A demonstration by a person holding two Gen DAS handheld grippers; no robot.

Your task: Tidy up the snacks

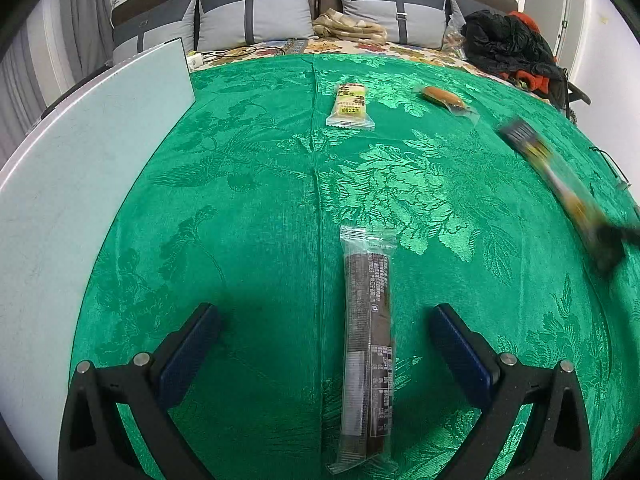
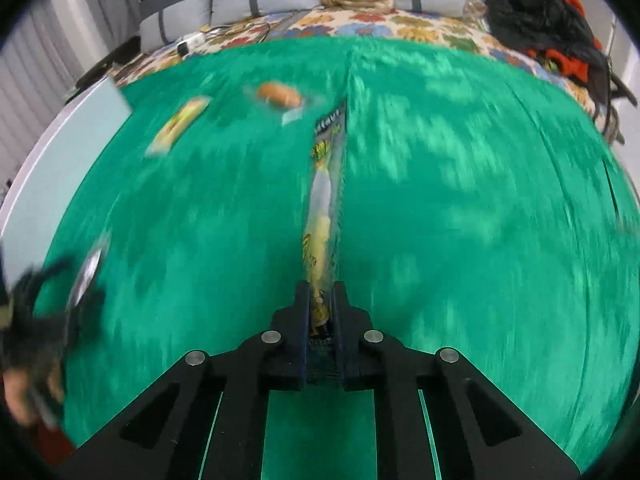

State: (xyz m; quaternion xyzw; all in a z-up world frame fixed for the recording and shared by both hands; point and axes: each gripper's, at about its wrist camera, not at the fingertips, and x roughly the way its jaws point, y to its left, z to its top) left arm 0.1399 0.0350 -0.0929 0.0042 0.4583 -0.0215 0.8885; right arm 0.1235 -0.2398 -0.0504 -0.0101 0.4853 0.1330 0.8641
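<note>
A long dark snack pack in clear wrap (image 1: 368,344) lies on the green cloth (image 1: 248,208), between the fingers of my open left gripper (image 1: 326,312), nearer the right finger. My right gripper (image 2: 321,300) is shut on a long yellow-and-dark snack pack (image 2: 322,200), held edge-on above the cloth; it shows blurred at the right of the left wrist view (image 1: 560,184). A yellow-green snack packet (image 1: 351,106) and a wrapped orange-brown bun (image 1: 446,98) lie at the far side. They also show in the right wrist view: the packet (image 2: 180,124) and the bun (image 2: 279,95).
A pale blue-white board (image 1: 80,184) lies along the left of the cloth. Behind are grey pillows (image 1: 256,16), a floral sheet (image 2: 360,26), a beige cloth bundle (image 1: 348,26) and a black and orange clothes pile (image 1: 508,44). The left gripper and hand show blurred at lower left (image 2: 44,320).
</note>
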